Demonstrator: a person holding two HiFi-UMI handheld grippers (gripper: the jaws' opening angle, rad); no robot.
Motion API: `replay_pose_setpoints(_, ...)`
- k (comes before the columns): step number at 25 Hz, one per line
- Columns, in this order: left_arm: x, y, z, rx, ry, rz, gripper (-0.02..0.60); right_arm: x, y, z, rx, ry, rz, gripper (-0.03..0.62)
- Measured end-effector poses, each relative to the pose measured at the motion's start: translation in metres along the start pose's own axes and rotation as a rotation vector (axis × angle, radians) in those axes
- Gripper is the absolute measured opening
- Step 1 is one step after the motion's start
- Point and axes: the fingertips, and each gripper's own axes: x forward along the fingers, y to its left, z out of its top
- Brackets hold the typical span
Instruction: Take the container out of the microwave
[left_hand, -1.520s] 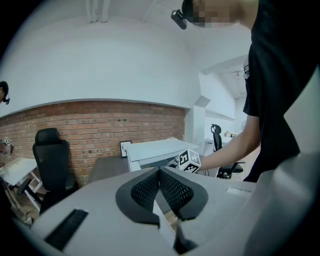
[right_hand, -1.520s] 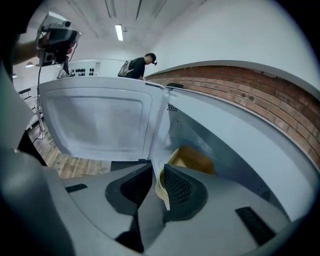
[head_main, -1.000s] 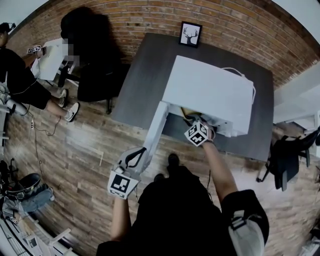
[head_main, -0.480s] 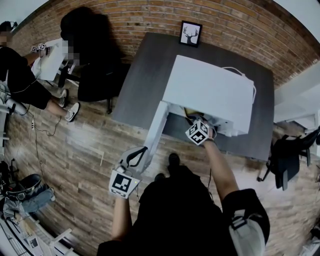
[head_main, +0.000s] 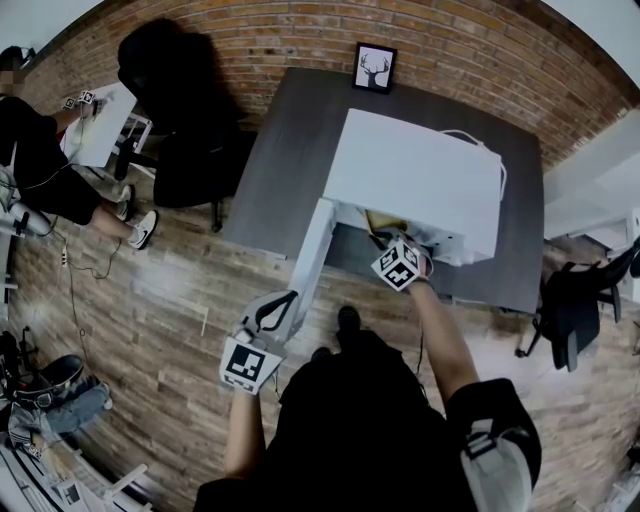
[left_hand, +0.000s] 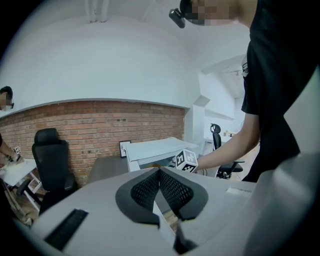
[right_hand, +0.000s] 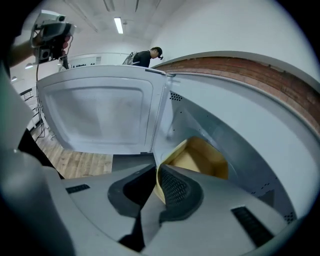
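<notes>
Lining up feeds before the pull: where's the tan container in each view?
Head view: tan open-topped container, upper centre, under the microwave's top.
Left gripper view: a faint tan sliver, centre, far off.
Right gripper view: centre, its rim in the right claw.
Shared landmark: the open white microwave door.

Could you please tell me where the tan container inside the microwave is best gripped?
Grip the container by its near rim, coming straight in through the open front of the microwave: it is open-topped, its thin wall facing the opening. The right gripper is shut there.
</notes>
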Motion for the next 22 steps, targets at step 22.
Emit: replay_pose_setpoints(22, -0.047, -0.031, -0.009, 0.052, -0.045, -0.147, 0.003, -0.074, 0.072, 0.002, 0.033, -0.005, -0.098, 0.029)
